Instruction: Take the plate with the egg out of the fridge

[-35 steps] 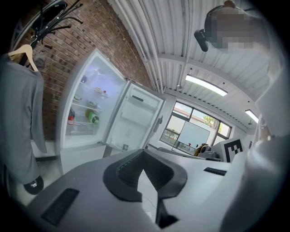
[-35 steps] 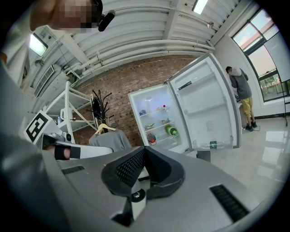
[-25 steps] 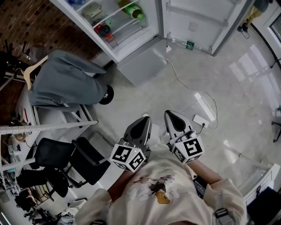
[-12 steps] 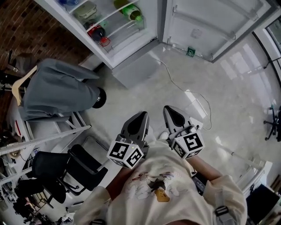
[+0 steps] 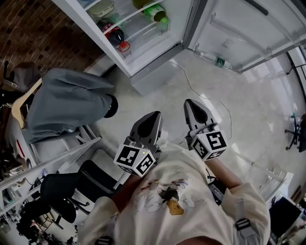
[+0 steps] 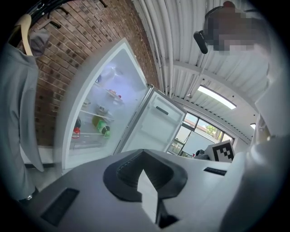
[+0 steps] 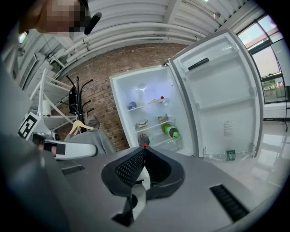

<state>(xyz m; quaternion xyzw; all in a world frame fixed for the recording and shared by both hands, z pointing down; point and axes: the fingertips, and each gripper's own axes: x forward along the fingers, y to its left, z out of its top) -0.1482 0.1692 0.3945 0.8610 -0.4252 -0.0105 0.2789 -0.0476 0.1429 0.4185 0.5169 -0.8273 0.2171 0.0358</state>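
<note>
Item: approach to open fridge (image 5: pixel 153 79), door (image 5: pixel 239 33) swung wide to the right so the lit shelves face the person and can be reached. Left hand-held gripper (image 5: pixel 156 115) – jaws together, nothing between them. Right hand-held gripper (image 5: pixel 189 102) – likewise pressed together and empty. Both are carried side by side just ahead of the torso, tips aimed at the fridge and a little below level, well apart from it; this reads as a carrying posture, shut because there is nothing yet to grasp. Shelf contents: green bottle (image 5: pixel 155 10) lying on its side, dark bottle with red cap (image 5: pixel 112 36) on the shelf below, and a pale dish (image 5: pixel 103 8) on a shelf left of the green bottle. That dish is the likely plate with the egg, inside the fridge and untouched; it appears to sit flat on its shelf, but it is too small to show an egg, a long axis or a facing. Task judged at its opening stage.
</note>
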